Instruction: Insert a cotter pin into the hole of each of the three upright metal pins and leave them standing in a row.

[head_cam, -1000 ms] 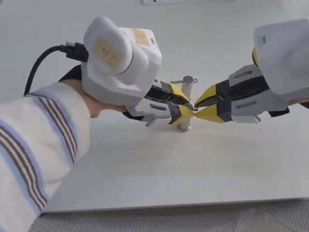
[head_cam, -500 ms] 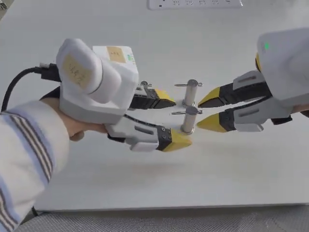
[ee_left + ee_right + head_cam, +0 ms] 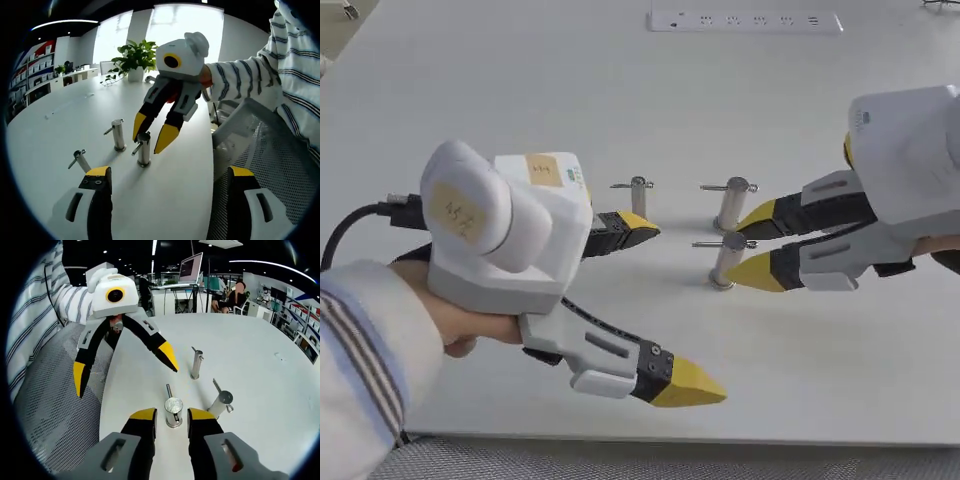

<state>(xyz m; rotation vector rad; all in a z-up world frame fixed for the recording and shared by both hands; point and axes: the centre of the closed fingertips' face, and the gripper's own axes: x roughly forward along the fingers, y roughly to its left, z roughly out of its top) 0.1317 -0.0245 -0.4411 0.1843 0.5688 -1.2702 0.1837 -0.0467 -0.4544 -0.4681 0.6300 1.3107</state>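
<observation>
Three upright metal pins stand on the white table, each with a cotter pin across its top: the left pin, the back pin and the front pin. My right gripper is open, its yellow tips on either side of the front pin and just short of it. My left gripper is wide open with nothing in it, to the left of the front pin; its far tip lies just below the left pin. The right gripper faces the left one across the pins.
A white power strip lies at the table's far edge. The table's near edge runs along the bottom, with a grey mesh chair below it. A striped sleeve covers the left arm. People sit at desks far behind.
The left gripper has opened wide and drawn back from the front pin toward the near left. The right gripper's jaws have parted around that pin. The head camera has shifted, bringing the left pin into view.
</observation>
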